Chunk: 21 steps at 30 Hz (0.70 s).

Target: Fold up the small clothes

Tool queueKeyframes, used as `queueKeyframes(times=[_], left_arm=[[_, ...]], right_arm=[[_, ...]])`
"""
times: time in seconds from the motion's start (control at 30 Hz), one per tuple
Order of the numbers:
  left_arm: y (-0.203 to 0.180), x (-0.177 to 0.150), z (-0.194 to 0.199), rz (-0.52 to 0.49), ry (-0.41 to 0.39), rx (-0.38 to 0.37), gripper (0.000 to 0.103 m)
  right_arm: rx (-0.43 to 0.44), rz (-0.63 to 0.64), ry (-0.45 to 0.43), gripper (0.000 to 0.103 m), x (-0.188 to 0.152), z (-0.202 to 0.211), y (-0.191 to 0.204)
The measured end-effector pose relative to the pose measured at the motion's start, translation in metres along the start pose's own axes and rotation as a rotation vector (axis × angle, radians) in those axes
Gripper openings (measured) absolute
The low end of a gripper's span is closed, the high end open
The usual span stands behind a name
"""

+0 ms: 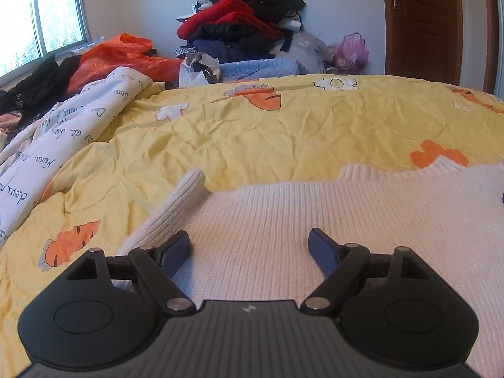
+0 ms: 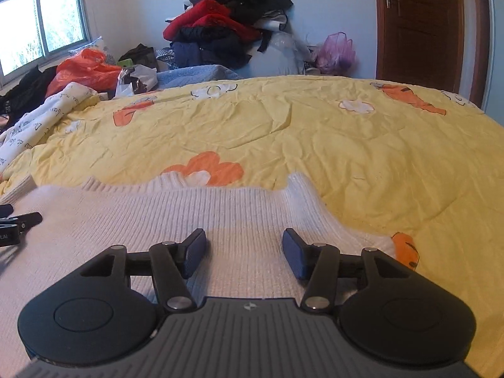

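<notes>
**Both fingers free above the white sweater**

While the white knit sweater (image 1: 315,220) lies spread on the yellow bedspread (image 1: 283,132), you have nothing in either grip. Your left gripper (image 1: 249,247) hangs over the sweater's body with its fingers spread wide and nothing between them, just beside the sleeve (image 1: 176,201) that runs out toward the left. Your right gripper (image 2: 244,250) is angled down over the other side, near the right edge and the ribbed collar (image 2: 170,178); its fingers stand parted too, somewhat narrower, and hold nothing.

Judging by the ribbed knit, expect the sweater to be soft, light and floppy, with some stretch. It will likely sag and drag on the bedspread rather than keep its shape. Pinch a thicker ribbed part, such as a sleeve cuff, the shoulder seam or the hem, not the flat middle, where the fingers may only gather one layer.

Both grippers tilt forward and down, side by side.
</notes>
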<state>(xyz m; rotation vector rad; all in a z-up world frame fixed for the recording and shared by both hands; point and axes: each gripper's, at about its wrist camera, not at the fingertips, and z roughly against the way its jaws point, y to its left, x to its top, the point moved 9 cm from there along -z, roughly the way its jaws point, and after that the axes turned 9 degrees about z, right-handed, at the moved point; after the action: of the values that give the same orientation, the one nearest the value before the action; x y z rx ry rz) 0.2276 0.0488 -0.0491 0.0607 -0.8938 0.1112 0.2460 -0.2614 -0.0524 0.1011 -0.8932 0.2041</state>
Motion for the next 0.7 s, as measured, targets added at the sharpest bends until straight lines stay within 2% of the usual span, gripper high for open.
queueKeyframes(times=[0.1, 0.17, 0.23, 0.3, 0.4, 0.5, 0.57, 0.7], left_arm=[[0.001, 0.000, 0.000, 0.006, 0.003, -0.007, 0.083], [0.001, -0.001, 0.001, 0.010, 0.001, -0.009, 0.083], [0.001, -0.001, 0.001, 0.010, 0.000, -0.009, 0.083], [0.001, -0.001, 0.001, 0.011, 0.001, -0.011, 0.083], [0.001, -0.002, 0.001, 0.018, 0.001, -0.017, 0.083], [0.001, -0.002, 0.001, 0.022, 0.001, -0.022, 0.083], [0.003, -0.002, 0.000, 0.029, 0.002, -0.030, 0.084], [0.005, -0.002, -0.002, 0.052, 0.014, -0.052, 0.087]], right_arm=[[-0.020, 0.010, 0.006, 0.057, 0.002, 0.003, 0.002], [-0.080, 0.019, -0.022, 0.060, 0.009, 0.017, 0.009], [-0.030, 0.032, -0.095, 0.061, 0.022, 0.035, 0.029], [0.046, 0.047, -0.117, 0.066, 0.031, 0.042, 0.053], [0.116, 0.102, -0.104, 0.067, 0.040, 0.032, 0.089], [0.118, 0.123, -0.046, 0.067, 0.038, 0.005, 0.107], [0.112, 0.127, 0.023, 0.069, 0.026, -0.018, 0.113], [0.096, 0.147, 0.015, 0.072, 0.014, -0.024, 0.117]])
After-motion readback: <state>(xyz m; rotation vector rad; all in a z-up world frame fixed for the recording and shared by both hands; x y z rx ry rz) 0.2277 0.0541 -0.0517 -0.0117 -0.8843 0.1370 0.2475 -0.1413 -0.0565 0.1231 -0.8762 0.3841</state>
